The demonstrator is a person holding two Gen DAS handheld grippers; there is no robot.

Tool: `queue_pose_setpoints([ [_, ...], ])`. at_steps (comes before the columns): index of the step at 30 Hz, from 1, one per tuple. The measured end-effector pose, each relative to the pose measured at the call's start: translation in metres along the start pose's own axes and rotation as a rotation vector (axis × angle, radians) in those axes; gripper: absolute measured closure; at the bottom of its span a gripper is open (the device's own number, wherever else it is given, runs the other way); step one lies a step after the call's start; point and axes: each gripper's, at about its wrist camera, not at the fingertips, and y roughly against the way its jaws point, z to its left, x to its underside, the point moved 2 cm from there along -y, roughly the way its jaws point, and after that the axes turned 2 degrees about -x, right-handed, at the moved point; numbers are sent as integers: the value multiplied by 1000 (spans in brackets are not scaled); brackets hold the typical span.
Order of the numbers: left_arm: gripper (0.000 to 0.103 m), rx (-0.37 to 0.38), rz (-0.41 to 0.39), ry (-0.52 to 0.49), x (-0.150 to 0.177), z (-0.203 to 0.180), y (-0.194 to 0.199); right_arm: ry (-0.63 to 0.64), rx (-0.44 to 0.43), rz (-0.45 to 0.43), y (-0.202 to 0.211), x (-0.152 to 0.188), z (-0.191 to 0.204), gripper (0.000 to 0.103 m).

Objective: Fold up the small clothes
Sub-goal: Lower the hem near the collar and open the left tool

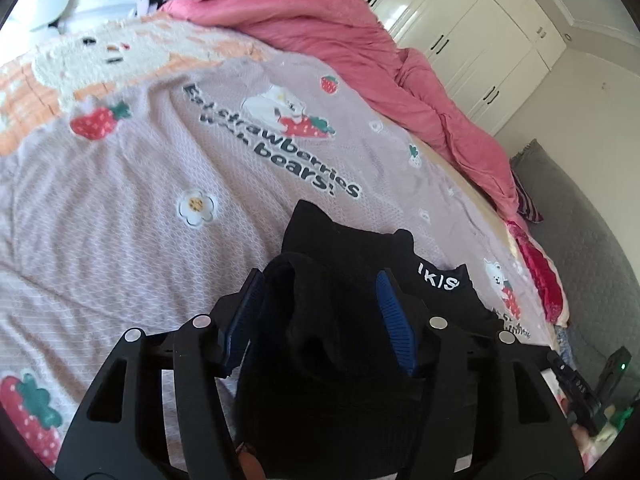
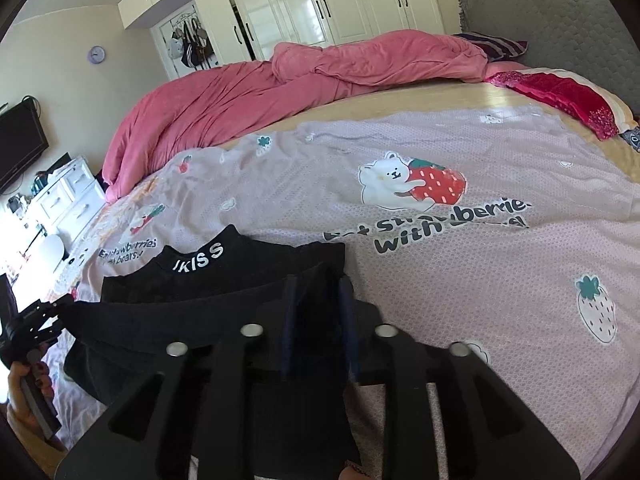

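Note:
A small black garment (image 1: 340, 248) with a white "KISS" waistband (image 2: 198, 256) lies on the lilac strawberry-bear sheet (image 1: 140, 208). In the left wrist view my left gripper (image 1: 320, 284) has a thick fold of the black cloth between its blue pads (image 1: 390, 304), which stand fairly wide apart. In the right wrist view my right gripper (image 2: 318, 288) has its narrow-set fingers closed on the garment's right edge (image 2: 320, 264). The left gripper (image 2: 36, 320) and the hand holding it show at the far left.
A rumpled pink duvet (image 2: 240, 96) lies along the far side of the bed. A red cushion (image 2: 560, 96) and grey headboard (image 2: 560, 20) are at the right. White wardrobes (image 2: 320, 0) stand behind, white drawers (image 2: 68, 196) at left.

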Motion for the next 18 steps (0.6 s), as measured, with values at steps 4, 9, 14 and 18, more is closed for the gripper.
queue_pose_setpoints([
  [4,51,-46,-60,-87,4,-11,17,-1,9,-20,9,5,3,62],
  [9,62,-62,-139,-219,14,-42,35,85,35,-83,33,13,24,62],
  [14,84,18,-102,-329,33,-77,35,169,-21,-4,32,28,48,86],
  [18,91,48,12,-376,55,-89,16,245,-51,72,24,45,67,92],
])
